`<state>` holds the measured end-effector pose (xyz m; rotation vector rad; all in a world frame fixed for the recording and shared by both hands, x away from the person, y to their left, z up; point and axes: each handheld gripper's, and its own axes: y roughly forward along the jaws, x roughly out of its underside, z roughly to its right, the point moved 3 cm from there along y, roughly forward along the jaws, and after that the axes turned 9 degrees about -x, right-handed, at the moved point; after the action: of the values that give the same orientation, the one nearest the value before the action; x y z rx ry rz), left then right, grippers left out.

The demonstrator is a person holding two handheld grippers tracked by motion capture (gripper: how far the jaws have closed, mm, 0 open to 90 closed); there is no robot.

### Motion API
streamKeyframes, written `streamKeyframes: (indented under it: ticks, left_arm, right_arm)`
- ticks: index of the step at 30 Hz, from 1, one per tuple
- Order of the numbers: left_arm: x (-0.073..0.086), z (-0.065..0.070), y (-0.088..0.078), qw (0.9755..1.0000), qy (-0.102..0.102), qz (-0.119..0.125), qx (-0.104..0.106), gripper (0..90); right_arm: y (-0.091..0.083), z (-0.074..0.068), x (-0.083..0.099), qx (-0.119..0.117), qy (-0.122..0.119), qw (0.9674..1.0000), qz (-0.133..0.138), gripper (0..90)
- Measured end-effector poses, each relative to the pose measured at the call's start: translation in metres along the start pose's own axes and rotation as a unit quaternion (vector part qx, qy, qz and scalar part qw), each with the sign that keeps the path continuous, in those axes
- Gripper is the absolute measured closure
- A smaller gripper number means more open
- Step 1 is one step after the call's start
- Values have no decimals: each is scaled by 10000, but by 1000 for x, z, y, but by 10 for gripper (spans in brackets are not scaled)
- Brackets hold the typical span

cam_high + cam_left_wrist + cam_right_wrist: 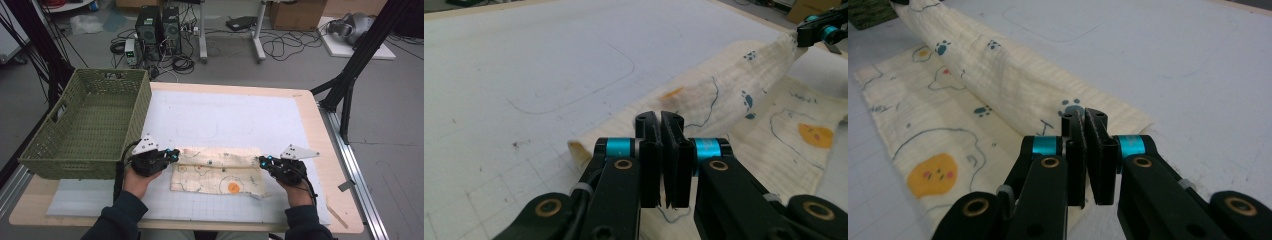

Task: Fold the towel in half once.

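Left gripper (661, 117): jaws pinched on the cloth (216, 172) at its left corner. Right gripper (1085, 116): likewise clamped on the right corner. Cloth: cream, printed, lying on the white mat (225, 120); far edge lifted between both grips, apparently for folding toward the person. Green basket (85, 125): left of the cloth, well clear. Nothing obstructs the fold.
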<state>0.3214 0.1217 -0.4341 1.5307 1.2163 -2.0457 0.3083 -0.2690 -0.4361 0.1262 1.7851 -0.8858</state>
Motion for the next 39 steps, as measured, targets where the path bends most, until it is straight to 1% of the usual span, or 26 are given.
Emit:
streamKeyframes:
  ticks: [2, 4, 8, 12, 15, 16, 17, 18, 19, 20, 21, 22, 23, 26, 27, 29, 31, 32, 33, 35, 36, 39]
  left_arm:
    - [4, 2, -2, 10000, -10, -26, 51, 861]
    - [8, 3, -3, 9999, 5, -116, 69, 861]
    - [15, 3, -5, 9997, -20, -250, 70, 861]
    - [23, 3, -6, 9988, -13, -456, 170, 860]
    - [27, 3, -8, 9981, -68, -546, 264, 850]
    - [28, 2, -9, 9980, -158, -536, 294, 822]
    - [27, 2, -10, 9979, -223, -506, 323, 773]
    - [26, 1, -12, 9978, -311, -441, 376, 701]
    - [25, -1, -13, 9976, -405, -406, 397, 618]
    - [24, -3, -15, 9974, -501, -336, 387, 555]
    - [22, -5, -16, 9972, -589, -238, 384, 520]
    - [20, -6, -18, 9971, -643, -165, 367, 516]
    - [19, -8, -18, 9972, -670, -112, 297, 514]
    - [15, -13, -18, 9967, -781, 17, 214, 495]
    - [14, -13, -17, 9966, -790, 9, 214, 495]
    - [13, -14, -14, 9973, -725, -27, 145, 494]
    - [12, -15, -8, 9976, -684, -127, 37, 494]
    - [11, -16, -5, 9977, -664, -164, -21, 494]
    - [11, -17, -2, 9973, -702, -203, -51, 494]
    - [10, -20, 4, 9967, -759, -252, -132, 489]
    - [9, -21, 7, 9965, -773, -263, -172, 487]
    - [8, -22, 11, 9960, -841, -206, -243, 487]
  right_arm:
    - [-2, -3, 3, -35, -40, 10000, -47, 873]
    - [-4, -5, 4, -85, -36, 9999, -42, 873]
    - [-6, -10, 6, -173, -90, 9997, -122, 873]
    - [-4, -13, 12, -316, -111, 9987, -378, 873]
    - [-5, -17, 15, -422, -114, 9978, -507, 862]
    - [-6, -17, 16, -439, -119, 9976, -530, 845]
    - [-7, -18, 18, -433, -96, 9974, -567, 825]
    - [-8, -17, 20, -461, -105, 9973, -566, 781]
    - [-10, -17, 21, -491, -30, 9971, -575, 730]
    - [-13, -16, 23, -489, 47, 9972, -564, 687]
    - [-16, -14, 23, -476, 109, 9974, -538, 650]
    - [-19, -13, 23, -413, 161, 9978, -487, 619]
    - [-23, -10, 23, -348, 177, 9983, -432, 610]
    - [-28, -5, 19, -202, 240, 9991, -301, 587]
    - [-29, -3, 18, -174, 263, 9991, -274, 585]
    - [-27, -2, 17, -143, 265, 9992, -256, 580]
    - [-23, 0, 15, -110, 243, 9993, -251, 570]
    - [-21, 1, 14, -94, 269, 9993, -252, 568]
    - [-19, 2, 12, -67, 265, 9993, -240, 568]
    - [-13, 6, 9, 0, 345, 9992, -204, 572]
    - [-11, 8, 7, 36, 386, 9990, -203, 595]
    - [2, 13, 5, 101, 506, 9980, -375, 645]
